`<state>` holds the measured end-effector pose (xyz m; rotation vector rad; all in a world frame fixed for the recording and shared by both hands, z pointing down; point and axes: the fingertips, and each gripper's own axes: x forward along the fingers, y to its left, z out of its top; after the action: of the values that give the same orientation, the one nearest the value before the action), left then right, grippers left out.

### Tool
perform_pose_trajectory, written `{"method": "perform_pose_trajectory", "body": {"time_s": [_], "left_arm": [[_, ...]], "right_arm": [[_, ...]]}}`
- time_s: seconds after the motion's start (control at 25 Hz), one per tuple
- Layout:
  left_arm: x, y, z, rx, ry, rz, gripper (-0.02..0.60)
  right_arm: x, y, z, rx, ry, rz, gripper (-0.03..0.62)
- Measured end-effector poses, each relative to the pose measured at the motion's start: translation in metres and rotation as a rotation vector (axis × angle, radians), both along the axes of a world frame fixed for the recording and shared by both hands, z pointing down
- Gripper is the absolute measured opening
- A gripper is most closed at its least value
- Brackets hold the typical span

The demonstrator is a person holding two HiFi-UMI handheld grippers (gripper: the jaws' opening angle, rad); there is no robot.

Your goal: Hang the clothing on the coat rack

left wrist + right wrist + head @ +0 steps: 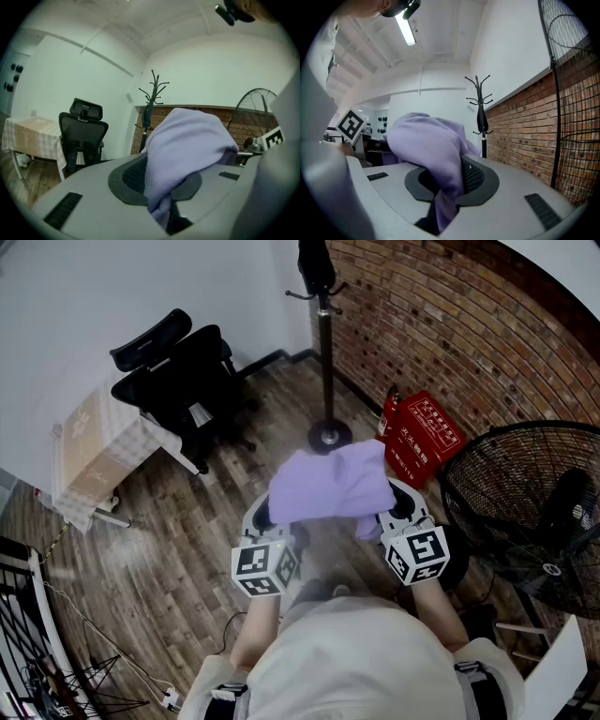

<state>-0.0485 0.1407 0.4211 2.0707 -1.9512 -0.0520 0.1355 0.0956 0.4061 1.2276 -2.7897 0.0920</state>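
1. Room: wood-plank floor (169, 549), brick wall (450, 324) on my right, plain white wall (112, 287) on my left.
2. Black office chair (183, 381) stands by a table with a checked cloth (94, 446) at the white wall.
3. Red box (422, 437) sits on the floor against the brick wall, with a big black fan (534, 502) just beside it.
4. Coat rack (325, 343) stands upright near the corner, ahead of me. It is a black pole on a round base, with something dark hanging on it.
5. Clothing (333, 482) is lilac, soft and bunched. It is draped in a hump between my two grippers, up off the floor and well apart from the rack.
6. My left gripper (164, 213) has its jaws clamped on one edge of the clothing, and the fabric spills over the pads.
7. My right gripper (438, 211) has its jaws clamped on the other edge, and a fold hangs down between them.
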Motion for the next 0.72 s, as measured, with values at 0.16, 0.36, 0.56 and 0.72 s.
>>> {"method": "perform_pose_trajectory", "body": {"time_s": [0.16,0.36,0.56,0.72], "left_arm": [[0.013,0.013,-0.003,0.006,0.013,0.027,0.055],[0.024,0.029,-0.004,0.006,0.017,0.036,0.055],[0.025,0.037,-0.005,0.012,0.023,0.032,0.055],[0.029,0.039,-0.004,0.015,0.032,0.031,0.055]], "right_arm": [[0.012,0.015,-0.008,0.009,-0.024,0.017,0.054],[0.021,0.027,-0.011,0.009,-0.046,0.022,0.054],[0.022,0.034,-0.018,0.037,-0.043,0.016,0.054],[0.025,0.035,-0.017,0.042,-0.036,0.007,0.054]]}}
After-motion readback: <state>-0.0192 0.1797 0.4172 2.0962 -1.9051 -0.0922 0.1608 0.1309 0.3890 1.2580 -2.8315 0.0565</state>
